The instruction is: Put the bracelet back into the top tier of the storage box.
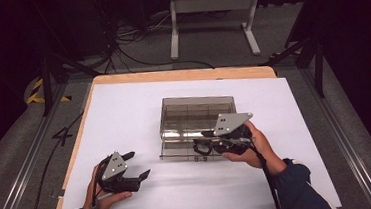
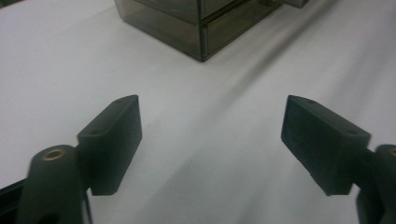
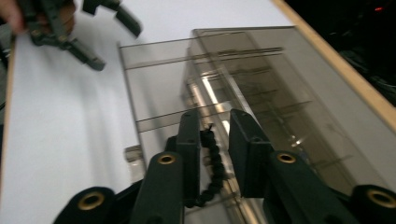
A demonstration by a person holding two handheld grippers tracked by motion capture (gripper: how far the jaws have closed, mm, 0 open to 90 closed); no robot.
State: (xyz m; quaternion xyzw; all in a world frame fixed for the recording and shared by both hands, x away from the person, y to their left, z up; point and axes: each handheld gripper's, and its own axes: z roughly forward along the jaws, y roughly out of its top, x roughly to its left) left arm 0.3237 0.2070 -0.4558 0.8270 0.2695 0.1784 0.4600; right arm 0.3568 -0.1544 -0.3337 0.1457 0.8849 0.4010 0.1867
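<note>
The left gripper [image 1: 137, 165] sits low at the near-left of the white sheet-covered table [image 1: 124, 114], its two black jaws spread wide with nothing between them. In the left gripper view those jaws frame bare white surface, and the corner of the smoky transparent plastic organiser box [image 2: 201, 28] lies well ahead of them, apart from both.

Over on the right, the right gripper [image 1: 200, 142] is at the near edge of that box [image 1: 197, 118], the person's right hand [image 1: 252, 147] wrapped around it. In the right gripper view its jaws stand narrowly apart, and a black beaded cord-like piece [image 3: 215, 163] hangs in the gap between them; whether the jaws actually press on it, I cannot tell. The jaw tips reach over the box's front wall and its clear hinged lid [image 3: 149, 88], which lies open flat on the table toward the person.

The box sits at the middle of the table, its long axis running left to right across the high view, internal dividers visible through the tinted walls. The left hand [image 1: 103, 196] holds its gripper near the table's front edge.
</note>
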